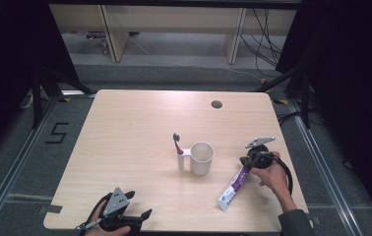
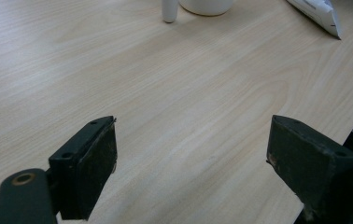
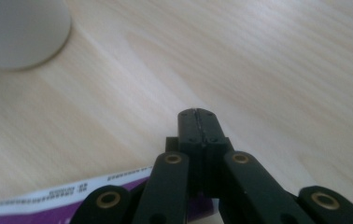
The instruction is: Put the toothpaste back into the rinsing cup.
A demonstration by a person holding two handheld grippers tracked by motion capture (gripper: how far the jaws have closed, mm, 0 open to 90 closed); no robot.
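Observation:
A white mug (image 1: 201, 158) stands mid-table, and a red toothbrush (image 1: 177, 143) stands upright in a white holder (image 1: 180, 161) just to its left. A white and purple toothpaste tube (image 1: 234, 189) lies flat on the table to the right of the mug. My right gripper (image 1: 245, 161) sits over the tube's far end, held by a hand. In the right gripper view its jaws (image 3: 198, 114) are pressed together with nothing between the tips, and the tube (image 3: 62, 198) lies beneath them. My left gripper (image 1: 139, 204) rests near the table's front edge, jaws wide open (image 2: 191, 154) and empty.
The wooden table (image 1: 135, 123) has a round cable hole (image 1: 216, 104) near its far edge. In the left gripper view the mug's base (image 2: 206, 5), the holder (image 2: 168, 11) and the tube's end (image 2: 317, 11) lie ahead. Dark floor surrounds the table.

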